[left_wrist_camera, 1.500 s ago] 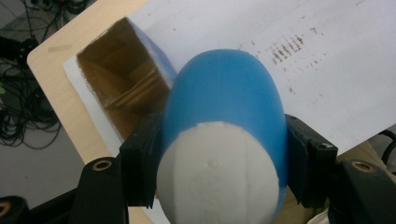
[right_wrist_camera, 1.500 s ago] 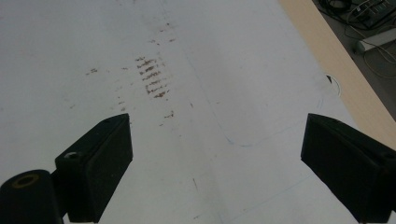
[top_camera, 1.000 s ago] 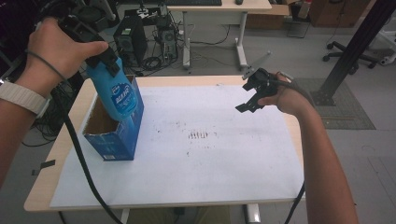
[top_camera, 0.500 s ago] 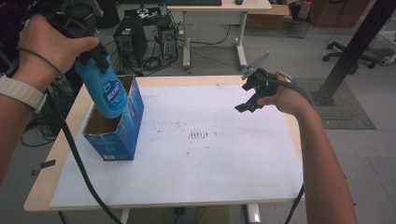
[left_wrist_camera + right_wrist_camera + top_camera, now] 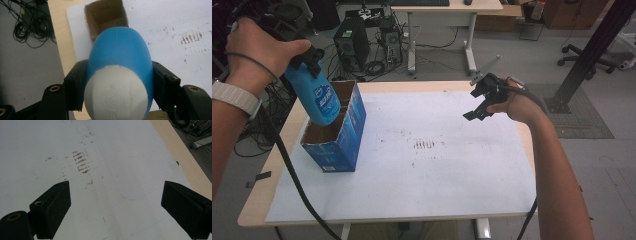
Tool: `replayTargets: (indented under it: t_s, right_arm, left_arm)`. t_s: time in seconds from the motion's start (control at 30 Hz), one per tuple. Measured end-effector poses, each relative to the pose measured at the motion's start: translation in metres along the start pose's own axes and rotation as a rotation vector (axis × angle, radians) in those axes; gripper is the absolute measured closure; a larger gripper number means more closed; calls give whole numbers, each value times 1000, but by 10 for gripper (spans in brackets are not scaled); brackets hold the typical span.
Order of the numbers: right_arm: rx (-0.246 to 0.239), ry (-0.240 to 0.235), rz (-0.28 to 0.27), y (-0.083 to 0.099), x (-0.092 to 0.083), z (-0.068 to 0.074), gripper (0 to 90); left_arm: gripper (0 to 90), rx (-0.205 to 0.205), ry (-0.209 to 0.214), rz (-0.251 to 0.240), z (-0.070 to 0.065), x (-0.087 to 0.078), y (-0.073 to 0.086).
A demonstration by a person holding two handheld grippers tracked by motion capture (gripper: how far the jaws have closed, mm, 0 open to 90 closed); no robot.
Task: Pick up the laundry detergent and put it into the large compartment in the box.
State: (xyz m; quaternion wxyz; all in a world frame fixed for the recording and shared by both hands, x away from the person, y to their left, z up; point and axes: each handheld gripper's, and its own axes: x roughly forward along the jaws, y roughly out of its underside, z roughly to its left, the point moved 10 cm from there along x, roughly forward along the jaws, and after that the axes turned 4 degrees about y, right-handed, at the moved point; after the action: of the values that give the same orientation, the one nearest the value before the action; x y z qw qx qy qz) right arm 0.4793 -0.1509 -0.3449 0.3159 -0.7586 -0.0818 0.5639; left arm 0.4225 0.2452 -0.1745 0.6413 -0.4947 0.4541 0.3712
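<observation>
A blue bottle (image 5: 316, 99) with a white label hangs tilted over the open top of a blue cardboard box (image 5: 341, 146) at the table's left. My left gripper (image 5: 308, 62) is shut on the bottle's upper end. In the left gripper view both jaws press on the sides of the bottle (image 5: 120, 52), whose white end faces the camera, and the box (image 5: 106, 15) lies beyond it with its brown inside showing. My right gripper (image 5: 477, 98) is held open above the table's far right with nothing between its fingers; in the right gripper view the right gripper (image 5: 116, 190) looks down on bare paper.
A white paper sheet (image 5: 452, 180) covers most of the wooden table (image 5: 272, 165) and carries dark smudges (image 5: 424, 145) near its middle. A black cable (image 5: 287, 165) trails from the left gripper across the table's left edge. Computers, cables and desks stand behind.
The left hand has carried the bottle to the left, over the box's left side. The right gripper has stayed where it was.
</observation>
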Motion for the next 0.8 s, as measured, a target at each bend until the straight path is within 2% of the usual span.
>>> replayTargets:
  t_s: [0.53, 0.8]
  right_arm:
    - [6, 1, 1, 2, 0, -1, 92]
    - [6, -2, 2, 1, 2, 0, 92]
  left_arm:
    - [379, -20, -7, 8, 7, 13, 1]
    - [379, -30, -5, 14, 9, 27, 2]
